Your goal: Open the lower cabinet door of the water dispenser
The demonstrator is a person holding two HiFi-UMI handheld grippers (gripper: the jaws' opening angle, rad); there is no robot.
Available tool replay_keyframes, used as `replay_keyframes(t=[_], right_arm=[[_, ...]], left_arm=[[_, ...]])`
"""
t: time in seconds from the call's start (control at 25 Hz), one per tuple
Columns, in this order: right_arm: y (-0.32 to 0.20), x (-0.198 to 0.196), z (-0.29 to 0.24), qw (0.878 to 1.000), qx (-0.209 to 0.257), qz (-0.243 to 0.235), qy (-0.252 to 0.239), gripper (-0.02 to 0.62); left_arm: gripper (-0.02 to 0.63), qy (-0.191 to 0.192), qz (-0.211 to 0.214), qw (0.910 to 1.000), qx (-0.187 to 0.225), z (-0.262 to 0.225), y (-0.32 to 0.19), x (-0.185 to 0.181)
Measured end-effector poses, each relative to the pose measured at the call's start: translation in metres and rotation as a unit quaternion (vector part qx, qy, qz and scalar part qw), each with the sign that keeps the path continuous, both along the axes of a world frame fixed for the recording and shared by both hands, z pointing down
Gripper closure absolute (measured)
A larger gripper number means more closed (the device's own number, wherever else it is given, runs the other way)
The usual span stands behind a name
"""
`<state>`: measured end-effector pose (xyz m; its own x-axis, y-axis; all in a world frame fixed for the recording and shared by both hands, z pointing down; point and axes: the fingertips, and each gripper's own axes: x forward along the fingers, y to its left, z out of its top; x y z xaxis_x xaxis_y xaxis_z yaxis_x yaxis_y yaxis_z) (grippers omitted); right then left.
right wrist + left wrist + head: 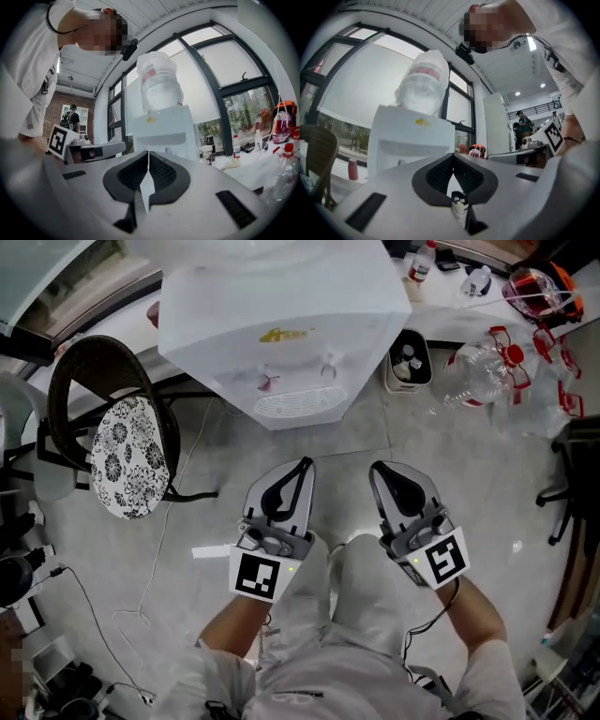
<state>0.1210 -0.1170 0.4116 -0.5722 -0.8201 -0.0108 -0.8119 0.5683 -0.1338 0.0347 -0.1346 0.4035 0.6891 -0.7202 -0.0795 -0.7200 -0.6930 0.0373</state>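
The white water dispenser point(281, 324) stands ahead of me on the floor, seen from above, with its taps and drip grille facing me. Its lower cabinet door is not visible from here. My left gripper point(306, 465) and right gripper point(375, 468) are held side by side in front of it, apart from it, both shut with nothing between the pads. In the left gripper view the dispenser point(412, 140) with its upturned bottle point(423, 86) rises beyond the shut left gripper point(453, 155). The right gripper view shows the dispenser point(161, 129) over the shut right gripper point(148, 153); the gripper bodies hide the lower cabinet.
A wicker chair with a patterned cushion point(127, 451) stands left of the dispenser. A small bin point(410, 362) sits at its right, with clear plastic bottles point(487, 371) beyond. A cable point(141, 615) trails over the floor at the left. My knees are below the grippers.
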Motion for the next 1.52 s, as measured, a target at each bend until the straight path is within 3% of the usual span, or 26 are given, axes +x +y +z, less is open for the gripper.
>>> replay_keyframes(t=[0.32, 0.64, 0.96, 1.32, 1.52], right_arm=[[-0.050, 0.009, 0.184, 1.000, -0.023, 0.012, 0.004, 0.577], [-0.089, 0.012, 0.287, 0.999, -0.009, 0.035, 0.010, 0.577], [-0.114, 0.029, 0.340, 0.997, -0.003, 0.075, 0.010, 0.577], [-0.133, 0.050, 0.370, 0.995, 0.004, 0.096, 0.037, 0.577], [-0.142, 0.061, 0.380, 0.997, 0.000, 0.079, -0.005, 0.575]], left_arm=[[0.604, -0.008, 0.022, 0.9997, 0.006, 0.170, -0.045, 0.017], [0.604, -0.023, 0.043, 0.9985, 0.026, 0.276, -0.079, 0.045], [0.604, -0.011, 0.061, 0.9980, 0.015, 0.338, -0.102, 0.079], [0.604, -0.029, 0.073, 0.9965, 0.028, 0.364, -0.116, 0.118], [0.604, -0.040, 0.070, 0.9967, 0.007, 0.375, -0.120, 0.130]])
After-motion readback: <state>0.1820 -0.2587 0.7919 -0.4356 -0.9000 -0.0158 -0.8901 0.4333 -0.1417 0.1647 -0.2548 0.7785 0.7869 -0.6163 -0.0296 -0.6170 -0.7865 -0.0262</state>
